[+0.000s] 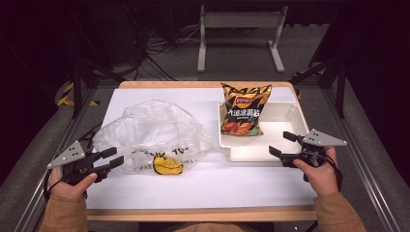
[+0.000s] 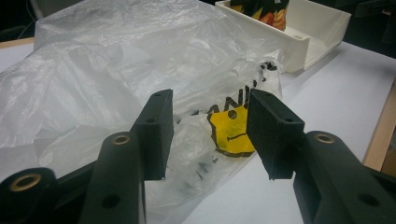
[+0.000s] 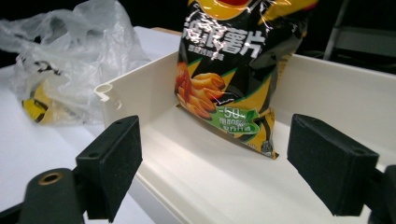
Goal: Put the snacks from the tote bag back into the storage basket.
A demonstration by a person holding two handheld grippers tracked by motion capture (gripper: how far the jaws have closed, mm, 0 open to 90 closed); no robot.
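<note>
Watching left gripper (image 1: 112,157): jaws apart, empty, at the crumpled plastic bag (image 1: 150,133).
Right gripper (image 1: 283,146): spread wide, empty, by the white tray (image 1: 295,116).
Chip bag (image 1: 244,108): leaning inside the tray's far end.
Risk: thin film may slip or tear; a squeeze could crush the chips.
</note>
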